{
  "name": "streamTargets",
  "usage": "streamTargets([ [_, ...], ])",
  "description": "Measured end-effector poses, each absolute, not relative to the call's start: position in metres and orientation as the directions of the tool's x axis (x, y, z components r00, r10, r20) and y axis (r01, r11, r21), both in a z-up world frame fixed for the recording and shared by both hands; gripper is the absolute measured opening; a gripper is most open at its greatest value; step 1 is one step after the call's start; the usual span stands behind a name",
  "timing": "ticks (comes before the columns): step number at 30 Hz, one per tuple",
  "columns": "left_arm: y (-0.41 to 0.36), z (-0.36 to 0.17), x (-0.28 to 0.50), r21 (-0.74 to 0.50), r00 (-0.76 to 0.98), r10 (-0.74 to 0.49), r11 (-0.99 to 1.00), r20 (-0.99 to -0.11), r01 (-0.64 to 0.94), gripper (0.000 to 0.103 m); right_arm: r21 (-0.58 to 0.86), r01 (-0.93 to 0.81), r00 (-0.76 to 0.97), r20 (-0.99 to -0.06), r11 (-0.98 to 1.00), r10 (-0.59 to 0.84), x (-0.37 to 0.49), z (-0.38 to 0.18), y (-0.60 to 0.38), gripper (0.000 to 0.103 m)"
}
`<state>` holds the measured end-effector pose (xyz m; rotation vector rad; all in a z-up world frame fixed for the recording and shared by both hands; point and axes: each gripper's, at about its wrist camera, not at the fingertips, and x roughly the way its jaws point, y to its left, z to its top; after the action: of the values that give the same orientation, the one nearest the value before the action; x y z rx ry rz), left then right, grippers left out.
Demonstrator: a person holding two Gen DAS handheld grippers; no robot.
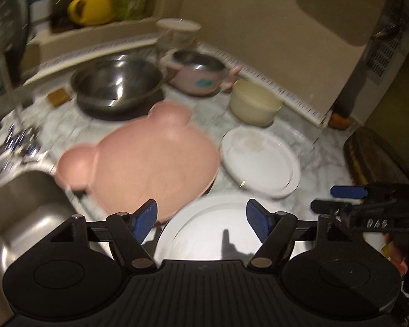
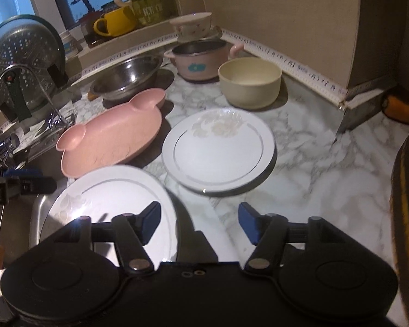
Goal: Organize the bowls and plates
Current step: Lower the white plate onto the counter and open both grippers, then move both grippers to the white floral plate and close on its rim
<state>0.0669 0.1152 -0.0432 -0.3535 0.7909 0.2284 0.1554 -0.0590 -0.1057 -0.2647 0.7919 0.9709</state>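
Right wrist view: both claws, right claw [image 2: 199,224] and left claw [image 1: 201,218], gape empty; white plate [image 2: 109,204] below, second plate [image 2: 218,150], pink bear dish [image 2: 109,139], cream bowl [image 2: 249,81] ahead on marble surface [image 2: 327,163].

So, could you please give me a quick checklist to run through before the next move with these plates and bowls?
1. Left gripper open and empty: ok.
2. Right gripper open and empty: ok.
3. Near white plate resting securely: not ok, it overhangs the sink.
4. Far white plate lying flat on the counter, clear of other dishes: ok.
5. Pink bear plate free to lift: cannot tell, the near white plate's rim seems to overlap its edge.
6. Cream bowl upright and empty: ok.
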Motion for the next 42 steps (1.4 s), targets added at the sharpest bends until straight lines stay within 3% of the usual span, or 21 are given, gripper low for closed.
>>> streamTargets([
  [2,0.111,-0.035,0.082,-0.203,0.704,0.068,0.934,-0.707,-0.295,0.078,0.13,-0.818,0.324,-0.701,0.56,0.635,0.161,-0.102,-0.059,0.07],
  [11,0.104,-0.039,0.161,-0.183,0.667,0.01,0.959,-0.745,-0.219,0.079,0.129,-0.805,0.342,-0.696,0.579,0.631,0.196,-0.096,-0.059,0.087],
  [13,0.101,-0.041,0.174,-0.188,0.662,-0.013,0.963,-0.75,-0.194,0.079,0.14,-0.8,0.336,-0.701,0.583,0.629,0.205,-0.096,-0.059,0.094],
  [17,0.103,-0.05,0.206,-0.208,0.637,-0.044,0.96,-0.77,-0.185,0.079,0.156,-0.796,0.321,-0.71,0.585,0.626,0.217,-0.097,-0.057,0.097],
  [30,0.136,-0.097,0.274,-0.321,0.538,-0.132,0.906,-0.833,-0.275,0.079,0.229,-0.756,0.252,-0.763,0.613,0.595,0.262,-0.119,-0.036,0.096],
  [38,0.135,-0.11,0.285,-0.318,0.515,-0.133,0.902,-0.847,-0.29,0.078,0.239,-0.753,0.225,-0.781,0.613,0.582,0.272,-0.131,-0.027,0.084],
  [39,0.134,-0.11,0.286,-0.312,0.512,-0.129,0.905,-0.849,-0.289,0.077,0.244,-0.755,0.217,-0.783,0.609,0.583,0.273,-0.132,-0.026,0.079],
  [41,0.133,-0.112,0.288,-0.309,0.5,-0.131,0.906,-0.856,-0.291,0.059,0.25,-0.756,0.204,-0.788,0.605,0.58,0.274,-0.135,-0.024,0.074],
  [42,0.133,-0.114,0.289,-0.312,0.49,-0.138,0.903,-0.861,-0.295,0.057,0.251,-0.756,0.201,-0.79,0.605,0.579,0.275,-0.135,-0.024,0.073],
])
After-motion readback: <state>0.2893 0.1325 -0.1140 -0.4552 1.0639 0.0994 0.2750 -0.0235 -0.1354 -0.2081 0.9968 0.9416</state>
